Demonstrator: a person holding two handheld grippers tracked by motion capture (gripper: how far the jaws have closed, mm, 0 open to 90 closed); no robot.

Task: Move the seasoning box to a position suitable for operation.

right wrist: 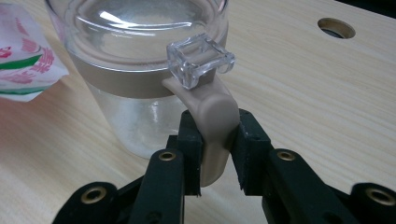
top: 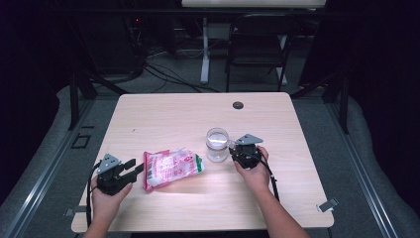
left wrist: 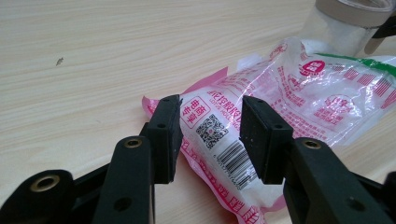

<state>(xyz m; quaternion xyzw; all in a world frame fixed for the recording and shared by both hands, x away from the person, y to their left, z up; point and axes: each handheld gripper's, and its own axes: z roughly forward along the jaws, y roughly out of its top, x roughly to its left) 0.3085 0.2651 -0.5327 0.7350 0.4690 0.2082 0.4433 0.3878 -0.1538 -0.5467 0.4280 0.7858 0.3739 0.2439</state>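
Observation:
A clear jar [top: 217, 145] [right wrist: 140, 70] with a beige band and a clear lid stands mid-table. Its beige latch tab [right wrist: 212, 126] hangs down its side below a clear clasp [right wrist: 200, 58]. My right gripper [top: 232, 148] [right wrist: 215, 154] is shut on that tab. A pink-and-white plastic bag [top: 171, 167] [left wrist: 285, 107] lies flat left of the jar. My left gripper [top: 132, 167] [left wrist: 209, 135] is open at the bag's left end, its jaws either side of the bag's corner, just above it.
A round cable hole [top: 238, 105] [right wrist: 336, 28] sits near the table's far edge [top: 203, 94]. Beyond the table are a black folding chair [top: 257, 44] and a white desk leg [top: 204, 49]. A clip [top: 328, 204] lies at the table's front right corner.

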